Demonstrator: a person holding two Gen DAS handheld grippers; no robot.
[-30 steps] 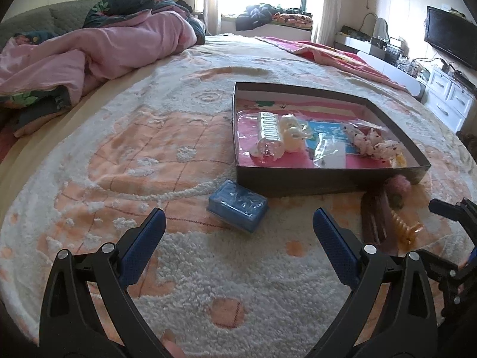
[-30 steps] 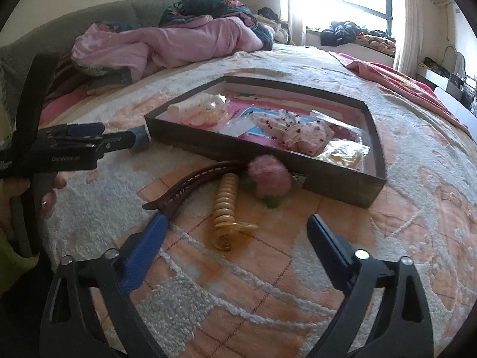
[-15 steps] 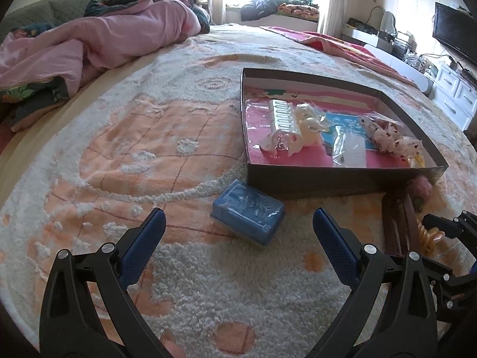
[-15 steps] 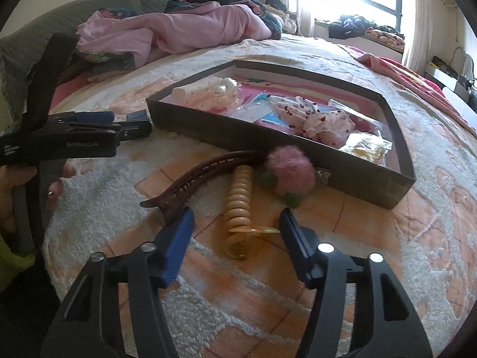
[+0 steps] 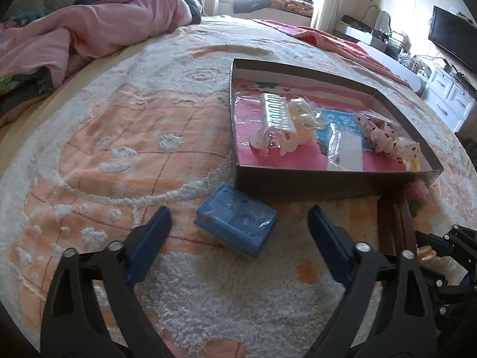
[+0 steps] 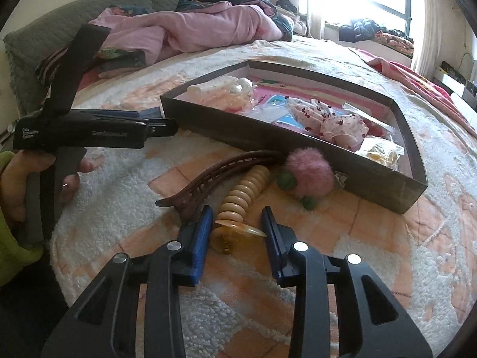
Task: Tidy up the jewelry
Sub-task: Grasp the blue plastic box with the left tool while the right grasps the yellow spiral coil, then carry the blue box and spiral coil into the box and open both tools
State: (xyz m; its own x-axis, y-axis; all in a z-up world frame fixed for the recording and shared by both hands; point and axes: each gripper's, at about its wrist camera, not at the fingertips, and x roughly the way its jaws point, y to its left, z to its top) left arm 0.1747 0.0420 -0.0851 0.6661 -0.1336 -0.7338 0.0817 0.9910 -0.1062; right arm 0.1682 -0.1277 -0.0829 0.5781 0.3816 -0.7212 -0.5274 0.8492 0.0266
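I am seeing the tray [image 5: 325, 183] lying on the bedspread [image 5: 119, 149], with the small box [image 5: 235, 228] sitting just before its near left corner. Inside the tray a comb clip [image 5: 277, 116] is lying at the left and a fabric piece [image 5: 387, 141] at the right. In front of the tray, the long claw clip [image 6: 220, 176], the ridged clip [image 6: 243, 197] and the pompom [image 6: 310, 174] are lying side by side, left to right.

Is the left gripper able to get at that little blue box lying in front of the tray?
Probably yes. The left gripper is open, and the blue box lies on the blanket just ahead between its fingers, with nothing on top. The tray wall sits close behind it.
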